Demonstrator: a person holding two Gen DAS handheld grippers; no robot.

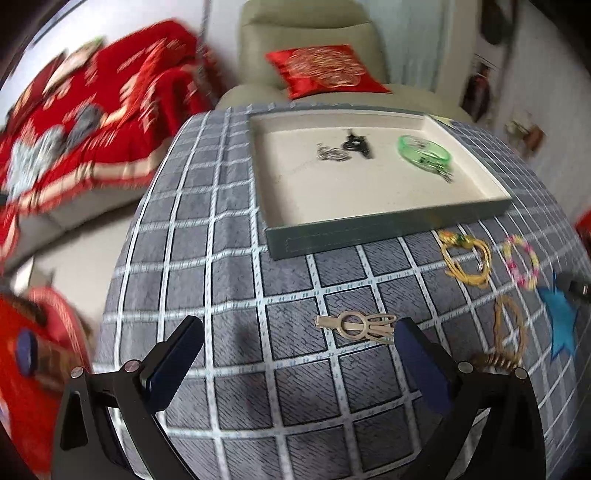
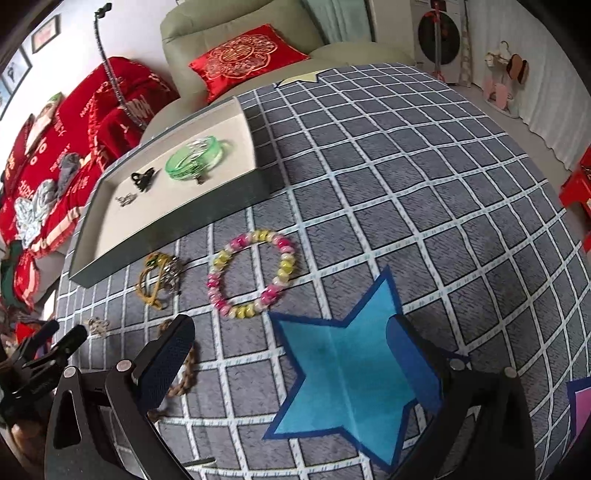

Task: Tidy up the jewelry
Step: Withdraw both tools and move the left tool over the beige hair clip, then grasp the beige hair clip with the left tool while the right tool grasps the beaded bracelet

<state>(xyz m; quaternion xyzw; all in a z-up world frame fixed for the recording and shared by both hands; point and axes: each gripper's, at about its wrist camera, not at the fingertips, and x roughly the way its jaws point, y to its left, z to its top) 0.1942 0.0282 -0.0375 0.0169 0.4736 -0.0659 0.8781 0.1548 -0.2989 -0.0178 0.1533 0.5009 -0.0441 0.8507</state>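
Gleaming metal hair clip (image 1: 355,327) on checked cloth (image 1: 229,302)

1. You face a table under a grey checked cloth (image 2: 388,192).
2. A blue star (image 2: 351,376) lies flat on it near you.
3. Beyond stands a beige armchair (image 2: 236,33) holding a red cushion (image 2: 243,55).
4. A red blanket (image 1: 92,122) lies left.

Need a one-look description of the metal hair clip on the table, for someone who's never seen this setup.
Start from the grey tray on the checked tablecloth. In front of its near wall, alone on the cloth, lies the hair clip, just ahead of the open left tool. It is flat pale metal with a ring in the middle, unlike the corded and beaded loops further right.
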